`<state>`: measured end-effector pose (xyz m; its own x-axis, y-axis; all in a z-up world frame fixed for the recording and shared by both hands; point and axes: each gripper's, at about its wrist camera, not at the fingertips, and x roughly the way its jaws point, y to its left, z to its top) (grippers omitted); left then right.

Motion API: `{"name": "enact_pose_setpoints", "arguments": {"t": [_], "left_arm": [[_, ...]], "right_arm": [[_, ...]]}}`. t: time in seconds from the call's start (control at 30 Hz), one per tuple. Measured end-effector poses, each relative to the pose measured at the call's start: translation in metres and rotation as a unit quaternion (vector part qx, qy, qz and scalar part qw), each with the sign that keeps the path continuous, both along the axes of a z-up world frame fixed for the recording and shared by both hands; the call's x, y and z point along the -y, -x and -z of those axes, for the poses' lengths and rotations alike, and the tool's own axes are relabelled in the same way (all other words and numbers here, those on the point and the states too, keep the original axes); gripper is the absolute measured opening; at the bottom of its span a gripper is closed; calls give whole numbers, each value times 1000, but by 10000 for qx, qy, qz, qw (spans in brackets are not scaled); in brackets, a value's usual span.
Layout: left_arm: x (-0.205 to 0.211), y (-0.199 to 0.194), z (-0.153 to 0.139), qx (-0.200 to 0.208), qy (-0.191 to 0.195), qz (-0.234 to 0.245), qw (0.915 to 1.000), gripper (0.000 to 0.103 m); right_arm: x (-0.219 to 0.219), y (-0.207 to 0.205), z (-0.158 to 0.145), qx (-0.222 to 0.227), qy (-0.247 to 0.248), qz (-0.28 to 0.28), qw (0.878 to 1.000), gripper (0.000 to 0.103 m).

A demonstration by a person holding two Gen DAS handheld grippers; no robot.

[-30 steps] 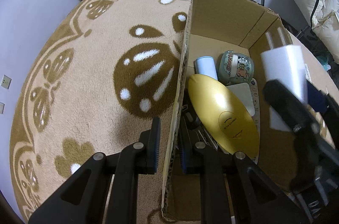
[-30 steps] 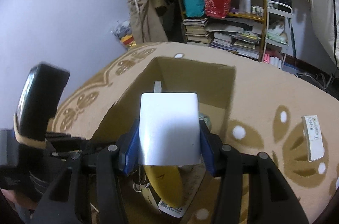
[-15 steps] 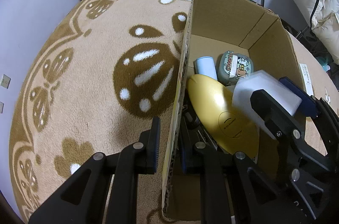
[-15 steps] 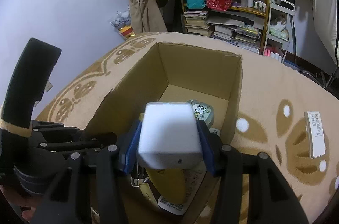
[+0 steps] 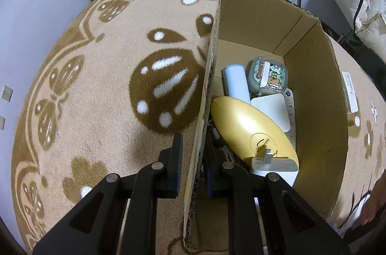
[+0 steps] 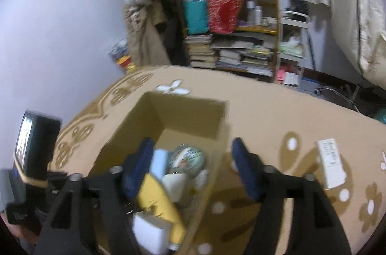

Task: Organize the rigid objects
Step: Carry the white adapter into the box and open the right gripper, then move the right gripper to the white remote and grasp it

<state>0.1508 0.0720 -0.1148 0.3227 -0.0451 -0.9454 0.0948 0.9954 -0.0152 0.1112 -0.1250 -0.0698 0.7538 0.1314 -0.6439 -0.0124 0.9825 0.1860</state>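
White plastic, hard and boxy — the charger block (image 5: 275, 169) now lies in the cardboard box (image 5: 320, 95), lower centre of my left view, against the gold oval case (image 5: 251, 129). I judge it light, stiff and a bit slick; its flat sides are the place to grip, not the prongs. Half a second ago my right gripper (image 6: 193, 170) had it clamped above the box — now that gripper is spread wide and empty. My left gripper (image 5: 191, 153) stays narrowly pinched on the box's near wall.
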Motion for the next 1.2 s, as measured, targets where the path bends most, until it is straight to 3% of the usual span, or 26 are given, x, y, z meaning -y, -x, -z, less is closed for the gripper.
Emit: {"name": "enact_pose_setpoints", "arguments": {"t": [0.23,0.5,0.63,0.93,1.2], "left_arm": [[0,0,0,1,-3,1,10000,16],[-1,0,0,1,-19,-4,10000,16],[-1,0,-1,23,-40,0,10000,16],[1,0,0,28,-62,3,10000,16],[2,1,0,48,-72,-17,10000,16]], "right_arm": [[66,-13,0,-114,86,828,9965,100],[124,-28,17,-478,580,1419,9870,100],[146,-29,32,-628,432,1592,9843,100],[176,-37,77,-1058,752,1710,9767,100],[204,-39,116,-1648,787,2121,9600,100]]}}
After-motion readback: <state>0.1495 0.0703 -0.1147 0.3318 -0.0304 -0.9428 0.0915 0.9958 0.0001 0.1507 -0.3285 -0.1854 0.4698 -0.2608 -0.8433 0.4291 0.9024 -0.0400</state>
